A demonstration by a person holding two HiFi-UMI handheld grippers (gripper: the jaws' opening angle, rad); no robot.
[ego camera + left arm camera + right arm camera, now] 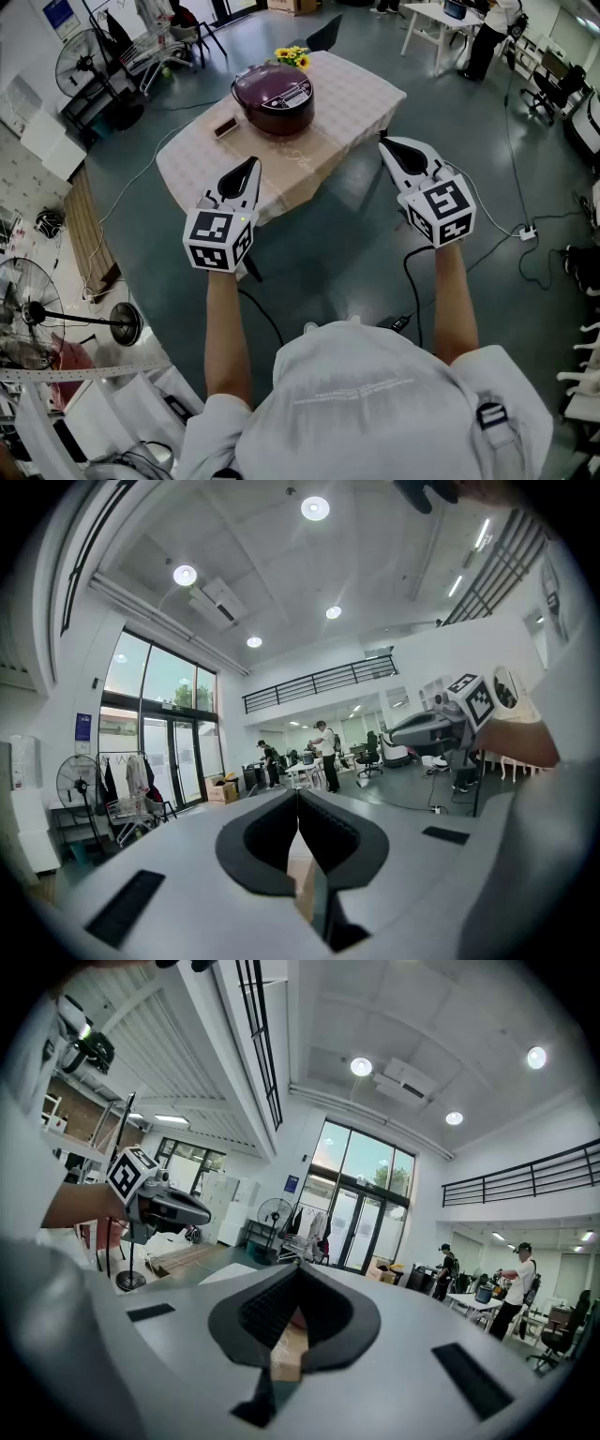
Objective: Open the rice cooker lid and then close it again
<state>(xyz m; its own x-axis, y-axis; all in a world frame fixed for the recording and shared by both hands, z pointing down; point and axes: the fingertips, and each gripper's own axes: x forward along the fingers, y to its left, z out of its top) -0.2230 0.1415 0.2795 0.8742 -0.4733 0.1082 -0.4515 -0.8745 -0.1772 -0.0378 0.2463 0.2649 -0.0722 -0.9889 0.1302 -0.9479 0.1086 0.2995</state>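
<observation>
**newb_q:** quick one, where's everything sitting rn? left to right pls

**rig_watcher:** ok so far left there's a black round floor fan (80, 61) on a stand over by the wall, well apart from the table. Next is the left gripper (253, 165), white body w/ black jaws, held roughly level, tip over the near edge of the table (361, 94) w/ the beige patterned cloth. Jaws are clenched tight, pads meeting, nothing btwn them. The left gripper view only shows a sliver of cloth under the closed tips.

**newb_q:** and the cooker?

**rig_watcher:** the round dark-purple rice cooker (274, 97) sits on the table toward the far side, lid down flat. A small dark brown rectangular block (225, 127) lies near its left side, and a bunch of yellow flowers (292, 56) is just behind it at the far edge. Neither gripper touches the cooker, both are well short of it.

**newb_q:** right side?

**rig_watcher:** right gripper (382, 143), same build, also abt level, tip at the table's right-hand edge. Squeezed shut too and empty: the right gripper view has the pads together w/ just a bit of cloth below. Further right, a white power strip (527, 233) w/ cables lies on the grey floor (356, 244).
</observation>
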